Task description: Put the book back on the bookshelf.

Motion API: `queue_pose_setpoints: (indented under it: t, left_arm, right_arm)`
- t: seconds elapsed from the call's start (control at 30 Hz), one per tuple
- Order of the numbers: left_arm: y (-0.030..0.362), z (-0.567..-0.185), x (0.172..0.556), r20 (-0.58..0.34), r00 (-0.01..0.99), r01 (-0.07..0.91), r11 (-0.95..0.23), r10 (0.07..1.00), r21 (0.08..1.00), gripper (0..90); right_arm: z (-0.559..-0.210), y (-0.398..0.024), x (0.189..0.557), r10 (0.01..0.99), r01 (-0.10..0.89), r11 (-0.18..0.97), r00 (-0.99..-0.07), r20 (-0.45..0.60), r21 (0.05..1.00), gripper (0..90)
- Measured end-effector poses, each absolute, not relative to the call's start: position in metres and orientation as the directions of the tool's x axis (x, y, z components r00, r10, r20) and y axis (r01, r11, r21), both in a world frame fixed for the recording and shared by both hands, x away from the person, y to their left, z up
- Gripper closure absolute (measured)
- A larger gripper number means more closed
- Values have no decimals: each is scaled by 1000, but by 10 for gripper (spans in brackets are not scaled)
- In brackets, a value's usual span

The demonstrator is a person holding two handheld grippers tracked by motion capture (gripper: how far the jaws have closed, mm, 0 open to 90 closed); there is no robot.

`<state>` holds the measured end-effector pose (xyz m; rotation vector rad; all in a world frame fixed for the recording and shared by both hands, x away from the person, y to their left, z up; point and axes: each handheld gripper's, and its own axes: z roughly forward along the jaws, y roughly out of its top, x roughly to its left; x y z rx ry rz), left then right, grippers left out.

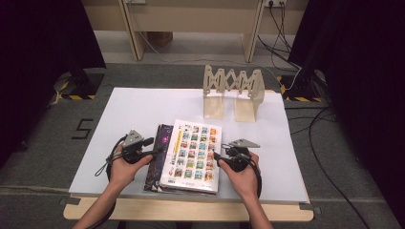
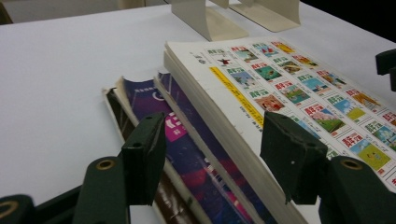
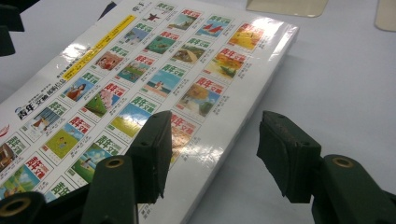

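A thick white book (image 1: 193,155) with a grid of small colourful pictures on its cover lies on top of a flat stack, over dark purple books (image 1: 160,152) that stick out to its left. My left gripper (image 1: 155,148) is at the stack's left edge. In the left gripper view its jaws stand open (image 2: 215,158), one over the purple cover (image 2: 187,154) and one over the white book (image 2: 289,88), pressing on nothing. My right gripper (image 1: 217,157) is at the white book's right edge. It is open (image 3: 210,154) and straddles that edge of the white book (image 3: 140,79).
A beige expanding bookend rack (image 1: 233,90) stands upright behind the stack on the white board (image 1: 133,109). The board rests on a wooden table (image 1: 191,210). Cables run over the grey floor at the right. Bare board lies on both sides of the stack.
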<state>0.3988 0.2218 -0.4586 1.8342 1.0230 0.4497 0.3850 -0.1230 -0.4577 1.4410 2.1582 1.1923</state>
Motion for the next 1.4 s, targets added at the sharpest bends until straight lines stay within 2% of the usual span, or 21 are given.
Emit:
queue_pose_setpoints:
  t: [0.67,1.4]
  left_arm:
    - [197,-471,424,-196,584,558,-215,788,801,402]
    - [187,-479,430,-282,572,605,-164,771,779,409]
  right_arm:
    - [-467,-112,396,852,708,152,-447,271,690,423]
    - [-468,-107,402,857,759,107,-398,327,642,317]
